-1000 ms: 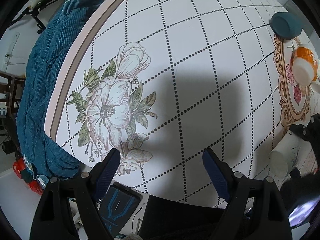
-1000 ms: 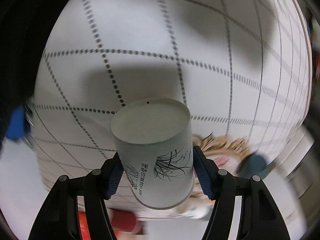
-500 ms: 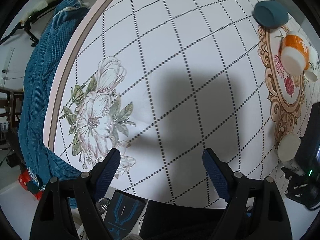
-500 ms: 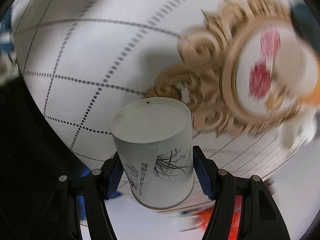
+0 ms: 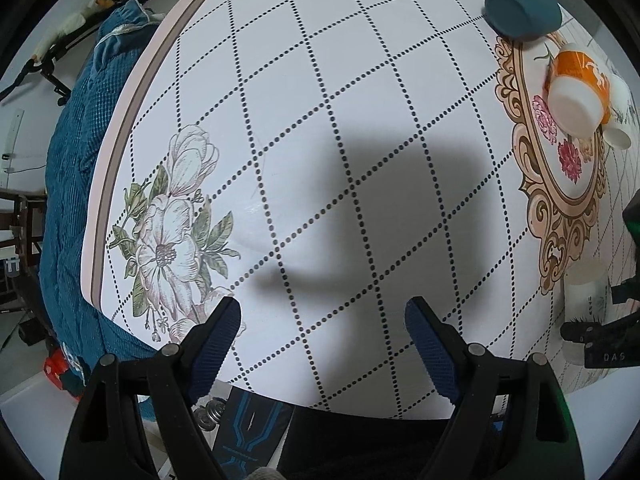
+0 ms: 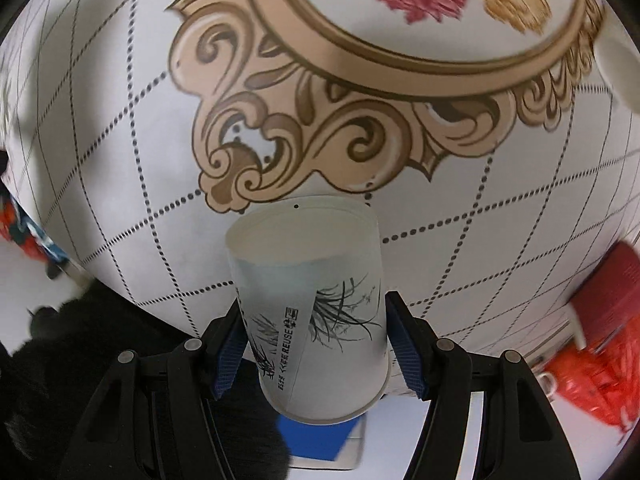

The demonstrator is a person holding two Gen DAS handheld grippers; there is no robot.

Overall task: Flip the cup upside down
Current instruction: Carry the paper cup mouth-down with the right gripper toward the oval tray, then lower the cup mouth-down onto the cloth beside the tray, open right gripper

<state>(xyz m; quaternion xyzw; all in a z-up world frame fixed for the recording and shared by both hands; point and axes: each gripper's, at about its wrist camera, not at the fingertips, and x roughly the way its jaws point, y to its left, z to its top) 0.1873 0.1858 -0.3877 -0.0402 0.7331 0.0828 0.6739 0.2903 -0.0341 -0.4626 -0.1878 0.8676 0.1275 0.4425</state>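
My right gripper (image 6: 316, 340) is shut on a white paper cup (image 6: 312, 304) with a black plant drawing and the word REUSE. The cup's closed base points away from me and its open rim points back toward me. It hangs above the table near the gold ornate print (image 6: 304, 132). In the left wrist view the same cup (image 5: 586, 296) shows at the far right, held by the right gripper (image 5: 600, 332) above the table's near edge. My left gripper (image 5: 324, 336) is open and empty over the checked tablecloth (image 5: 320, 120).
An orange and white cup (image 5: 578, 92) lies on its side at the far right, with a small white cup (image 5: 618, 136) beside it. A dark teal bowl (image 5: 522, 10) sits upside down at the back. A blue blanket (image 5: 72, 184) hangs left of the table. Red items (image 6: 600, 344) are beyond the table's edge.
My right gripper has swung with the cup, from over the plain checked cloth to over the gold ornate print. The left view has shifted a little; its gripper stays open.
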